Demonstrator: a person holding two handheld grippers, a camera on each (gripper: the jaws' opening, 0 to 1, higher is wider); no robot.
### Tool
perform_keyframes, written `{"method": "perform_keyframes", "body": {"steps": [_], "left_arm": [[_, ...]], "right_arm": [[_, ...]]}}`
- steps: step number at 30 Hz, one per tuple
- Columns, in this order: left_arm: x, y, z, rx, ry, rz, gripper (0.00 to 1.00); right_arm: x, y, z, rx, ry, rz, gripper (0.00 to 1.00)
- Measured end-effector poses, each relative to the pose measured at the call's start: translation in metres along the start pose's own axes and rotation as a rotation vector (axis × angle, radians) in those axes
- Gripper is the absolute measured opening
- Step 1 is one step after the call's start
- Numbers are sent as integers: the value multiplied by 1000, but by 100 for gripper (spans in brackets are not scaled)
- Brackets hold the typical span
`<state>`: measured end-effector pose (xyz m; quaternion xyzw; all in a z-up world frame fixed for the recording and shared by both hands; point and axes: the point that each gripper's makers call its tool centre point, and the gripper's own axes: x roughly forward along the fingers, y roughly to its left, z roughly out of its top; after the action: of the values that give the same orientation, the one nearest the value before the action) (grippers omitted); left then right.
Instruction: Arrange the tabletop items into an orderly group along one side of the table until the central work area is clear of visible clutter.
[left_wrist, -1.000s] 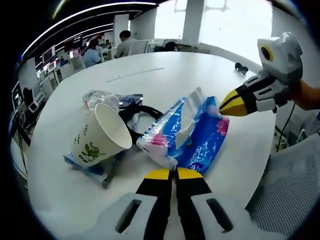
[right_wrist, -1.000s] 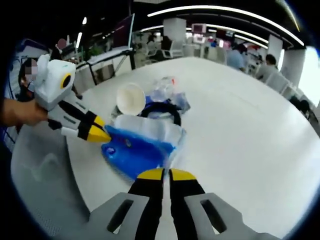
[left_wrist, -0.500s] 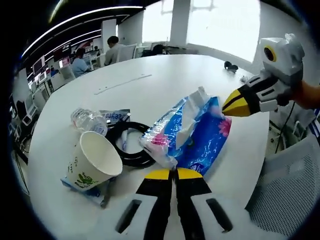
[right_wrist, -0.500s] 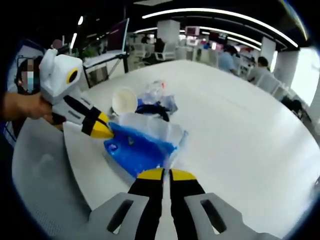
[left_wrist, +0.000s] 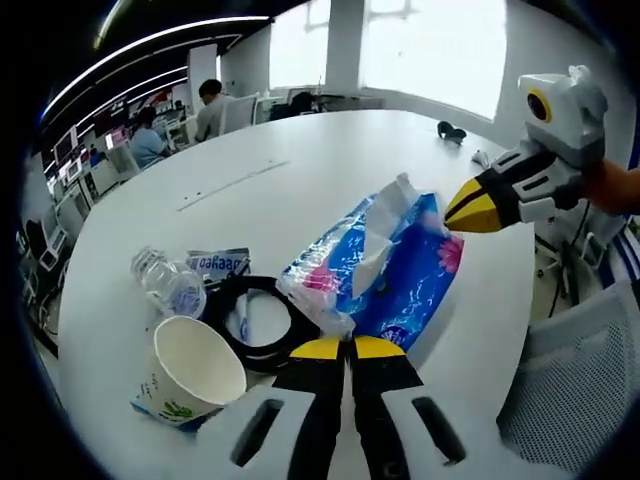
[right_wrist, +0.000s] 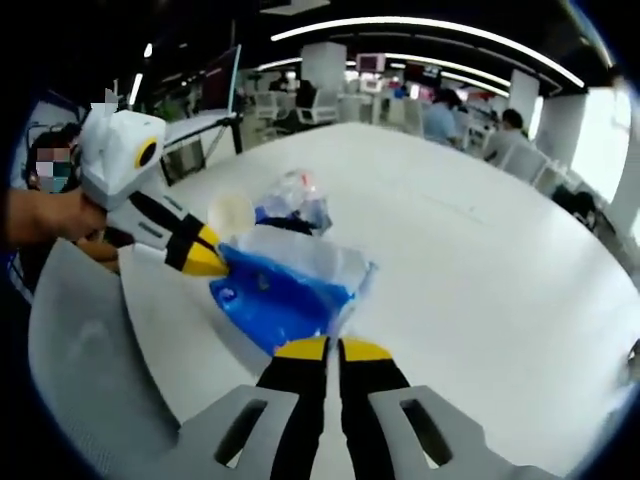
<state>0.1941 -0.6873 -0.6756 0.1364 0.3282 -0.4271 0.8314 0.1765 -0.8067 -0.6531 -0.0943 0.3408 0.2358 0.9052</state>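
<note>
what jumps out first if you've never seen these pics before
A blue tissue pack lies near the edge of the white table, pinched from both ends by the left gripper and right gripper. Beside it, a paper cup lies tipped against a black ring and an empty bottle.

Open office, bright windows (left_wrist: 440, 50), ceiling light strips (right_wrist: 430, 30), mesh chair (left_wrist: 570, 400)
</note>
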Motion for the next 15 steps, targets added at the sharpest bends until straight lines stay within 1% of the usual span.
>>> {"method": "perform_keyframes", "body": {"steps": [2, 3, 5, 9, 15], "left_arm": [[0, 1, 2, 6, -5, 5, 1], [1, 3, 3, 3, -6, 8, 1], [3, 4, 3, -2, 2, 6, 1], [6, 3, 7, 17, 8, 6, 1], [8, 0, 14, 30, 20, 10, 1]], "right_arm": [[2, -3, 1, 49, -10, -1, 0], [3, -4, 2, 56, -15, -2, 0], [4, -5, 3, 57, -21, -2, 0], [4, -10, 6, 59, -36, -7, 0], [3, -19, 7, 90, -52, -3, 0]]}}
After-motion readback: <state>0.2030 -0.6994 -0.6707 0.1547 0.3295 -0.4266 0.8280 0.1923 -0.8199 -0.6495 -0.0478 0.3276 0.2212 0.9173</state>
